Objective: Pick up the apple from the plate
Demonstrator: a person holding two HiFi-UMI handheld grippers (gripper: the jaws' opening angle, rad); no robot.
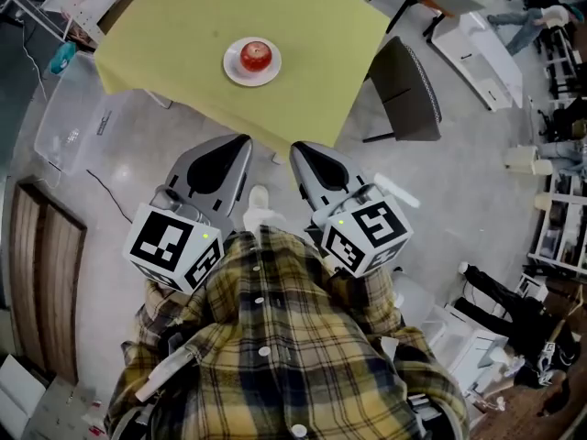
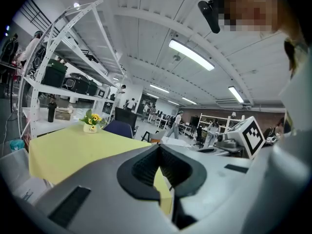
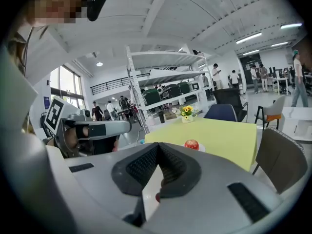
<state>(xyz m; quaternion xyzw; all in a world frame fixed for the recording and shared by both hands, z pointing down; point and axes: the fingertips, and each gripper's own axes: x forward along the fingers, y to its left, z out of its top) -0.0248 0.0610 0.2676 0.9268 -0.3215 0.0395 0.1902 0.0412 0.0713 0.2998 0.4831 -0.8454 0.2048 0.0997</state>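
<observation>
A red apple (image 1: 256,56) sits on a small white plate (image 1: 231,70) near the middle of a table under a yellow cloth (image 1: 174,26). Both grippers hang side by side over the floor, short of the table's near edge and well apart from the apple. My left gripper (image 1: 242,140) has its jaws closed together with nothing between them. My right gripper (image 1: 296,147) is shut and empty too. In the right gripper view the apple (image 3: 191,144) shows beyond the closed tips of the right gripper (image 3: 157,146). The left gripper view shows only the cloth (image 2: 63,150), not the apple.
A grey chair (image 1: 406,90) stands at the table's right corner. A small pot of yellow flowers (image 3: 186,113) stands at the table's far end, with a blue chair (image 3: 222,112) behind it. White shelving (image 2: 63,77) rises at the left. A clear plastic box (image 1: 69,122) lies on the floor left of the table.
</observation>
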